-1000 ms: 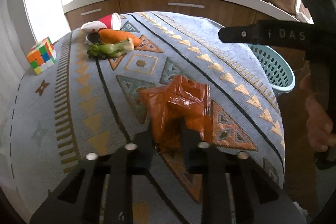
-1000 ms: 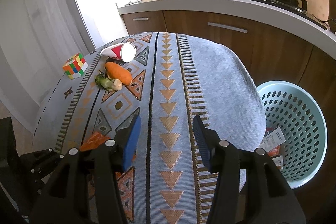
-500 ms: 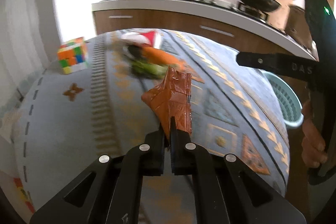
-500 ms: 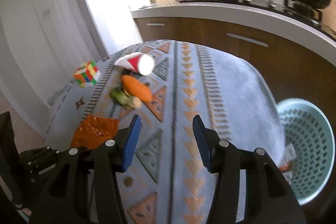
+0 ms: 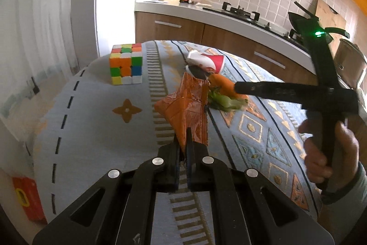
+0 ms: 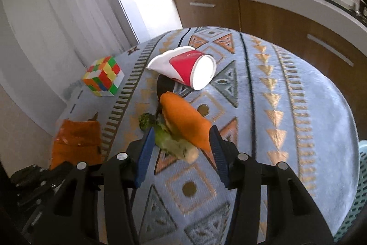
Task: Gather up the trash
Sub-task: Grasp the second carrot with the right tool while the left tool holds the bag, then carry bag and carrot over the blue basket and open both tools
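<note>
My left gripper [image 5: 182,141] is shut on an orange foil wrapper [image 5: 187,107] and holds it above the patterned tablecloth [image 5: 91,121]; the wrapper also shows in the right wrist view [image 6: 75,141]. My right gripper [image 6: 181,144] is open, its blue fingers on either side of a carrot [image 6: 185,121] and a green vegetable piece [image 6: 169,141]. A crushed red and white paper cup [image 6: 190,68] lies just beyond them, beside a dark round object [image 6: 165,86]. The right gripper [image 5: 236,88] shows in the left wrist view, reaching to the carrot [image 5: 223,84].
A Rubik's cube [image 5: 125,63] stands at the table's far left. A teal laundry basket [image 6: 360,187] sits off the table's right edge. A kitchen counter [image 5: 229,15] with a stove runs behind. A red box [image 5: 27,199] lies on the floor at left.
My left gripper closed on the wrapper and lifted it off the cloth, swinging left. My right gripper moved forward and left until the carrot and vegetable sit between its fingers.
</note>
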The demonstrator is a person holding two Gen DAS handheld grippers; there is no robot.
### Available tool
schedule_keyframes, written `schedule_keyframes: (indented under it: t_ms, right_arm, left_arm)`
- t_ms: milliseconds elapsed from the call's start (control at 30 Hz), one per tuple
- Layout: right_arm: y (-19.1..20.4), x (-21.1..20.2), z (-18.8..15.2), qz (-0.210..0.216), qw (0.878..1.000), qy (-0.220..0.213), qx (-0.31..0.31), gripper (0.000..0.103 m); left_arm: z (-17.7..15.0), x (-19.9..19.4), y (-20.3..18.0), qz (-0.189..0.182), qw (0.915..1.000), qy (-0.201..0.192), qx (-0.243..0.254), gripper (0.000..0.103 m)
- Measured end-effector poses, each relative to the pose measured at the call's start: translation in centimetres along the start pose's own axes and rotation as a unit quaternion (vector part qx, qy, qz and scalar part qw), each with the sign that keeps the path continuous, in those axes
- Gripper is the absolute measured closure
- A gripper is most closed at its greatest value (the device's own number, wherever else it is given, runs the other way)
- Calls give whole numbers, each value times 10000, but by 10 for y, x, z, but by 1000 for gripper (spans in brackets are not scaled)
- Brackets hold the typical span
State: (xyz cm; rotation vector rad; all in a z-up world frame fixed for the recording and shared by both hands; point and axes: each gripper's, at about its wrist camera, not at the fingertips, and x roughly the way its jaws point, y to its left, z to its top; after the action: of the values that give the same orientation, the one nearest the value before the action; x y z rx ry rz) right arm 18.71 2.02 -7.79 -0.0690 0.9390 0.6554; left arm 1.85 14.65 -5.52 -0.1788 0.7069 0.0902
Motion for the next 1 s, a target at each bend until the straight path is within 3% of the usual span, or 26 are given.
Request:
schedule_keyframes:
  t_ms: [333,500,533,733,1000]
  right_arm:
    - [-6,25,13,-413,9991,78,-60,58]
    - [-22,35,13,-108,9993,221,268,58]
    - [-23,35,12,-34,9993,229,281,67]
    - [-26,17,7,156,9994,-8,295,83]
    - [-37,-47,-2,22,9971,-654,386,85]
  left_arm:
    - [0,2,5,-48,9999,37,-89,101]
    - [-2,2,0,-77,9999,54,-47,101]
    - [-2,2,-1,-82,9999,53,-41,101]
    - [0,-2,-6,-70,10000,10,-9,101]
    - [14,-7,-27,-189,9996,-143,157,101]
